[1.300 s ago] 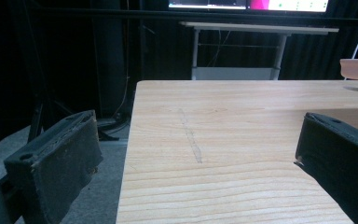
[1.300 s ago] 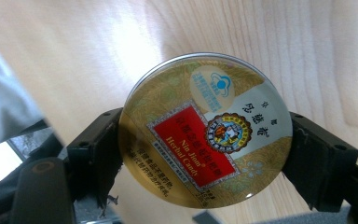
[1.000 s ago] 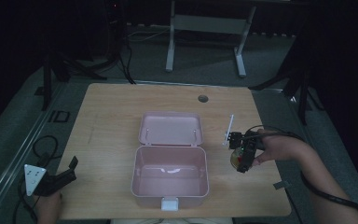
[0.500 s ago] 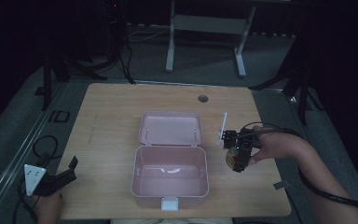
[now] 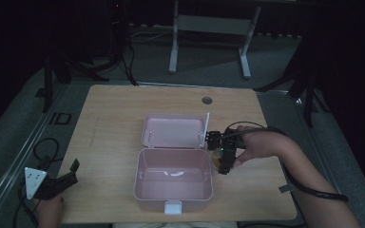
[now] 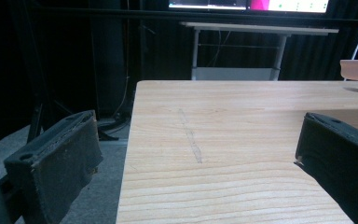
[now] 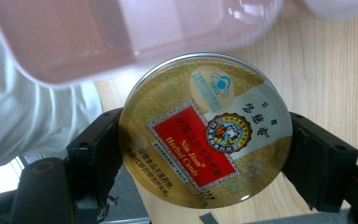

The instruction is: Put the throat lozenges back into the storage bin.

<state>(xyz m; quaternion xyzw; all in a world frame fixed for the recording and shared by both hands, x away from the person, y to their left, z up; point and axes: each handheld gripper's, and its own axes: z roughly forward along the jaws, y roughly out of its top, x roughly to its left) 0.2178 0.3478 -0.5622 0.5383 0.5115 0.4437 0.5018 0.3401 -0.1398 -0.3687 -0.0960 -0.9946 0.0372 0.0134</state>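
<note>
- High view: pink box [image 5: 173, 178], lid open and laid back, near the middle of the wooden table [image 5: 114, 114].
- High view: right hand-held gripper [image 5: 222, 154] touching or just beside the box's right wall, near the hinge corner; a round golden tin [image 5: 217, 161] shows between its jaws. Right hand [image 5: 256, 145] wraps the handle. Against the frame a second ago, the gripper with the tin has drawn in toward the box from farther right.
- High view: left hand-held gripper [image 5: 64, 178] well left of the box, at the table's near-left edge, jaws apart; place unchanged from earlier.
- Left gripper view: left hand-held gripper [image 6: 198, 158] released, both jaws wide, bare table between them.
- Right gripper view: right hand-held gripper [image 7: 205, 161] clenched on the tin [image 7: 205, 130], one jaw at each side of its rim; red label reads "Nin Jiom Herbal Candy". The box's pink wall [image 7: 121, 32] lies just beyond the tin.
</note>
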